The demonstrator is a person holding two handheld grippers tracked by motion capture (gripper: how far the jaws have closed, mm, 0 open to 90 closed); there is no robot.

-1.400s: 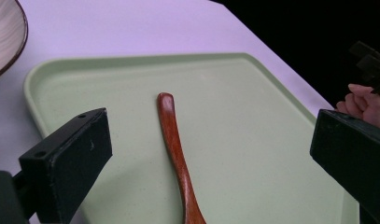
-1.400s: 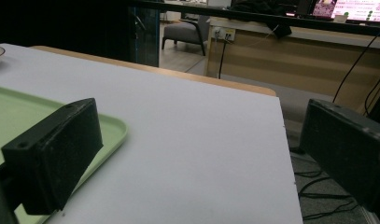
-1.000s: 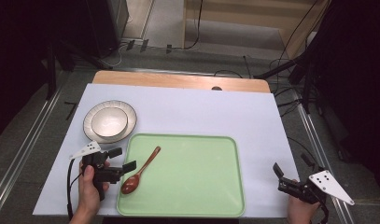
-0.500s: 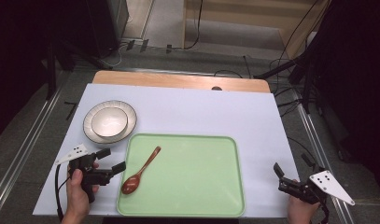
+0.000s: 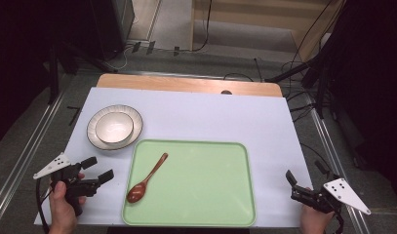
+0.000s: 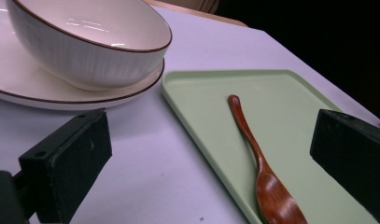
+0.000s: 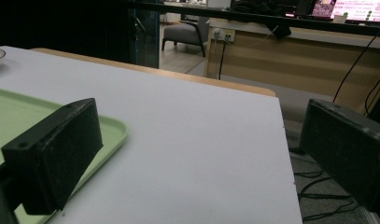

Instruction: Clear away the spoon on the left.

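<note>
Facing the spoon [image 5: 146, 178] with your left gripper [image 5: 99, 171], jaws wide open and empty.
It lies on the tray [image 5: 206, 195], just right of them, handle pointing away; your right gripper [image 5: 303, 178], also open, sits farther off.

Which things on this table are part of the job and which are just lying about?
In the job: brown wooden spoon on the pale green plastic tray; left gripper, open, nearest it.

Lying about: white ribbed bowl on its white plate; right gripper, open, idle.
</note>
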